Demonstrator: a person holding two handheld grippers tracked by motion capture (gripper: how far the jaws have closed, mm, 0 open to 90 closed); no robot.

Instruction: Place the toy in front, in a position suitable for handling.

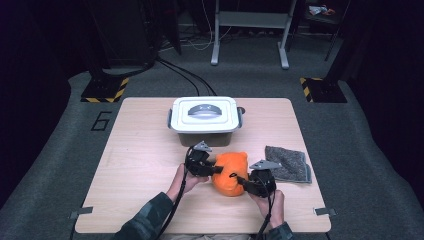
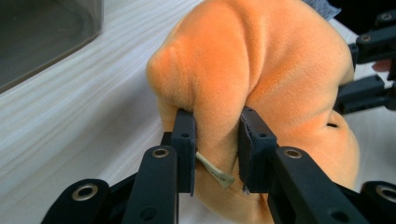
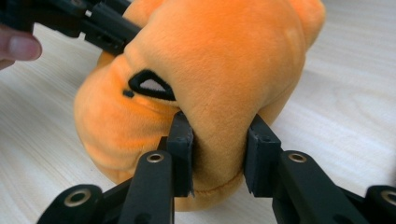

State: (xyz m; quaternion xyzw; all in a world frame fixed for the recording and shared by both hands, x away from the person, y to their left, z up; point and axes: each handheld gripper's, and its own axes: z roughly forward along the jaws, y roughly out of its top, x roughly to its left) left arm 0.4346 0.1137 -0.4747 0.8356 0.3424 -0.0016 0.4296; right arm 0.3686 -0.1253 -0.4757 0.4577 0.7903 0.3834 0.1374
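Looking down from the high view, an orange plush toy (image 1: 230,173) lies on the near half of the wooden table (image 1: 145,165), between the person's two hands. The left gripper (image 1: 216,170) bites into its left flank and the right gripper (image 1: 239,179) into its right flank, so the toy sits squarely between them, equally near to each. A lidded white storage box (image 1: 204,119) stands straight beyond the toy, toward the far edge, and a grey cloth (image 1: 287,164) lies just to the right.

From the left gripper view, the jaws pinch a thick fold of the plush toy (image 2: 261,79), pads (image 2: 185,140) pressed into the fabric with a small sewn label (image 2: 215,171) showing between them; the box's grey wall (image 2: 46,32) rises at upper left.

From the right gripper view, the jaws are likewise clamped on a bulge of the plush toy (image 3: 219,60), near a black stitched triangle (image 3: 150,86). Any lift toward the box would, I judge, need both hands moving together.
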